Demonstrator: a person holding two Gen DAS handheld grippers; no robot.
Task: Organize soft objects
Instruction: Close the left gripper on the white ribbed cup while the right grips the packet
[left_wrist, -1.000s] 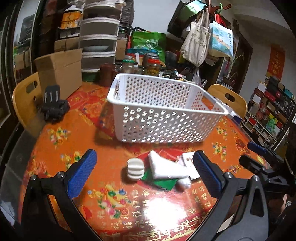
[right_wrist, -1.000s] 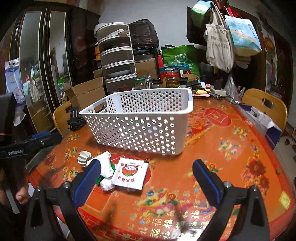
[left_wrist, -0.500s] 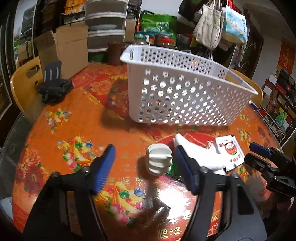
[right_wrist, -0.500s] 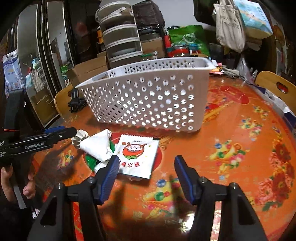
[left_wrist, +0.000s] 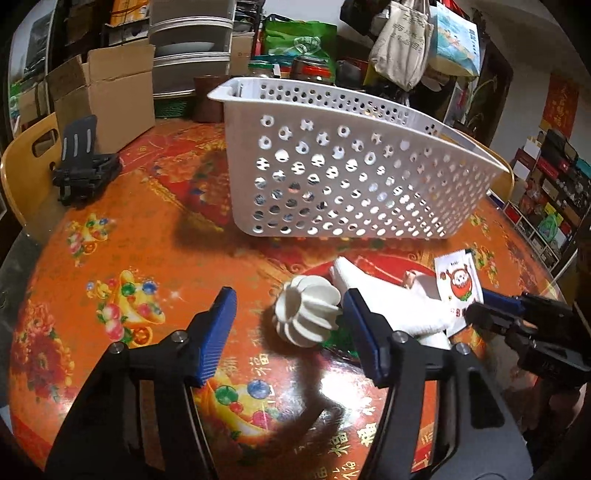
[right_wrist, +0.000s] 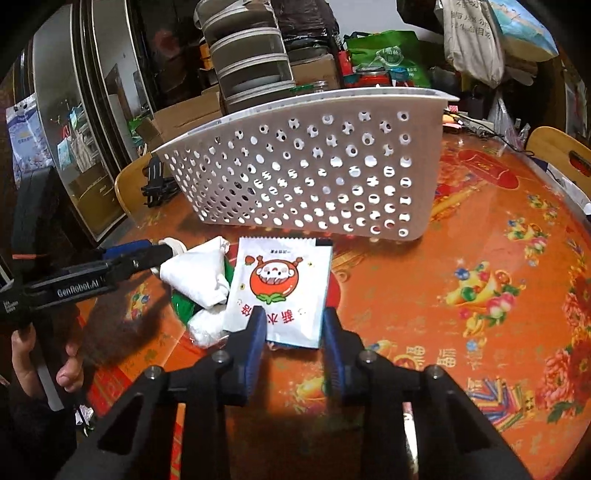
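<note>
On the round table with its glossy orange-red patterned cloth (left_wrist: 122, 258), a white perforated plastic basket (left_wrist: 343, 177) stood behind a small heap of soft things. The left gripper (left_wrist: 288, 325), jaws partly open, had its right blue pad touching a white ribbed pumpkin-shaped squishy (left_wrist: 308, 315); the left pad stood clear of it. Beside the squishy lay a folded white cloth (right_wrist: 199, 277) over a green wrapper (right_wrist: 183, 306). The right gripper (right_wrist: 293, 334) was closing, its blue pads flanking the near edge of a flat white sachet printed with a red cartoon figure (right_wrist: 282, 284), whether pressing it I cannot tell
</note>
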